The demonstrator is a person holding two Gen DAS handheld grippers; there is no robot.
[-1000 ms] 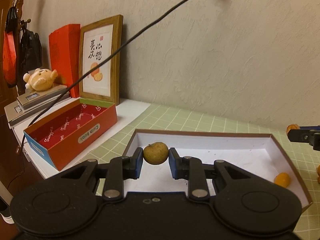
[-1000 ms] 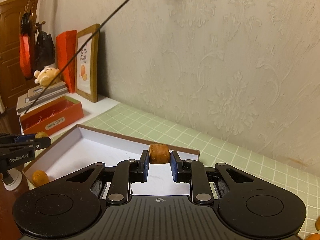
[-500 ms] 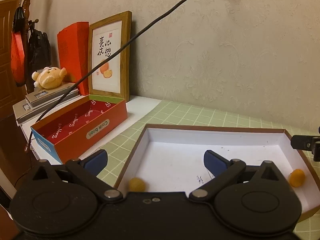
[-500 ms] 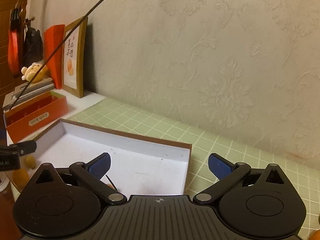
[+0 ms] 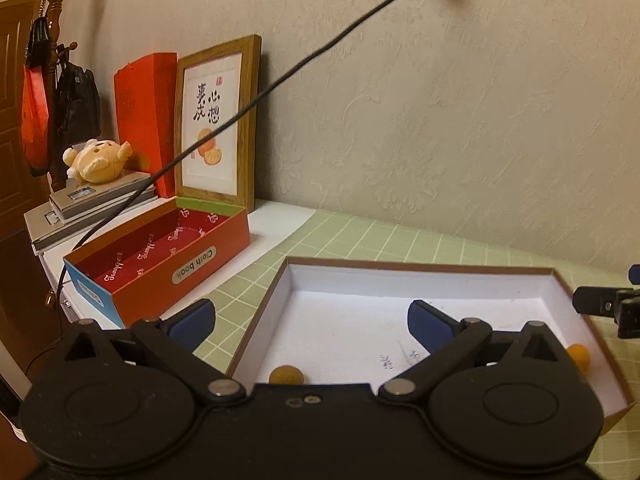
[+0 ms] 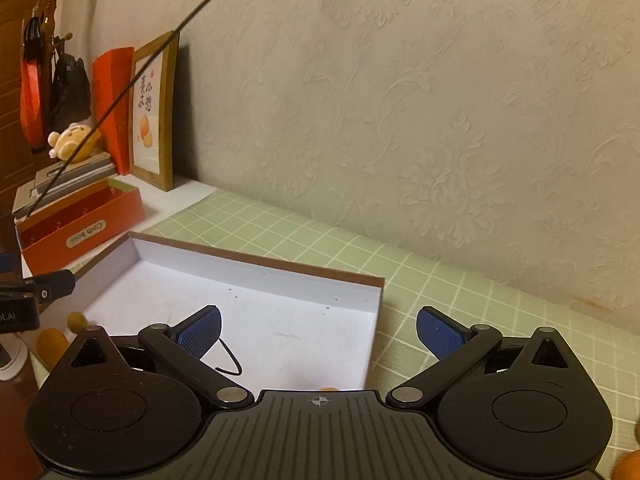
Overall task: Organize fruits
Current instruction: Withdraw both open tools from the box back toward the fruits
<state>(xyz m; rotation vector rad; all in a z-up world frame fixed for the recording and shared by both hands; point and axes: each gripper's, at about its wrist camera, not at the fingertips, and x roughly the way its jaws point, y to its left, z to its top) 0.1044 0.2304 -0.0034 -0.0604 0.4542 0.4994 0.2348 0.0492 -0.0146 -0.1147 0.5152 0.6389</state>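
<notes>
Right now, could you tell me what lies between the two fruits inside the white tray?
In the left wrist view, only bare tray floor lies between the brownish fruit and the orange fruit, though the left tongs' right finger hides part of that stretch.

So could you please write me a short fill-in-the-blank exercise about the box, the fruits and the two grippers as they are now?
1. The left gripper has its jaws ____.
2. The brownish fruit lies inside the ____ tray.
3. The framed picture leans against the ____.
4. The orange box bears a label reading "Cloth ____".

Missing words: open; white; wall; book
</notes>
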